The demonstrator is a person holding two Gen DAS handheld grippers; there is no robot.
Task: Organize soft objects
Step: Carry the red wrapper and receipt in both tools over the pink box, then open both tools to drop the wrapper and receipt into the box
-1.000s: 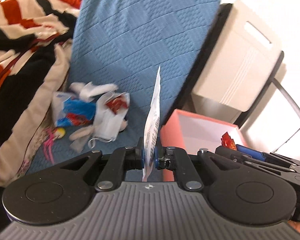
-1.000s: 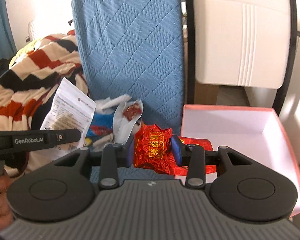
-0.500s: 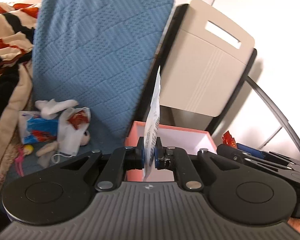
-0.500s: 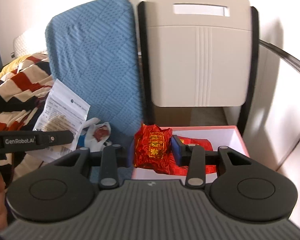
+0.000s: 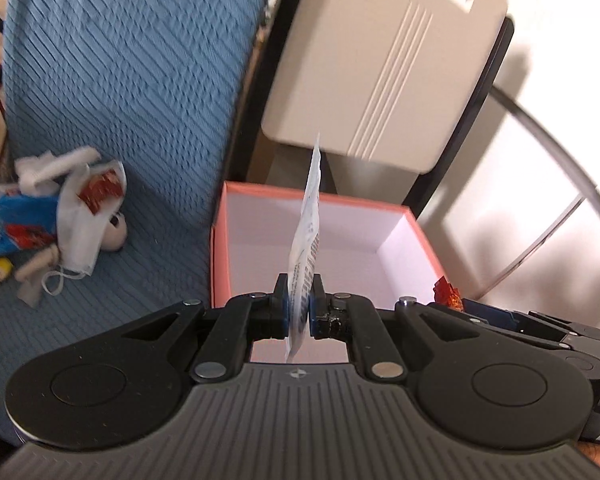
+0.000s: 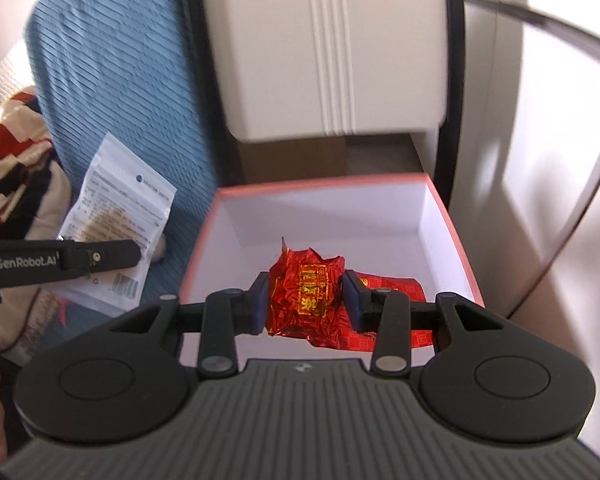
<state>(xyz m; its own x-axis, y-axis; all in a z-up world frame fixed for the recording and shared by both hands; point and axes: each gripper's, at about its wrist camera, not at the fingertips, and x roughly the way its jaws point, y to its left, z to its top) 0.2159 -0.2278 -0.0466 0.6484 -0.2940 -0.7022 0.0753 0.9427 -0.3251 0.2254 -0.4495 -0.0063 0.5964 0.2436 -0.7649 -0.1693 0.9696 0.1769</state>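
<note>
Both views have swung off the blue cushion [image 5: 120, 80] onto the pink box [image 6: 452, 232], now centre frame. Left gripper [image 5: 299, 308] stays clamped on the white sachet [image 5: 306, 248]; right gripper [image 6: 306, 298] pinches the red foil packet [image 6: 306, 292] over the box interior. Release looks imminent.

Both hand-held tools are matte black. The left gripper [image 5: 299, 308] has a ribbed grey deck in the near foreground, two round black hubs on either side, and linkage arms pinned with bright silver screws. Its fingers [image 5: 282, 304] carry blue pads, and a small cross mark sits at the deck's centre. The right gripper [image 6: 305, 300] is built alike: ribbed deck, round hubs, silver pivots, dark blue pads on its fingers [image 6: 260, 300]. Seen side-on at the left, the other tool's arm bears white "GenRobot.AI" lettering.
</note>
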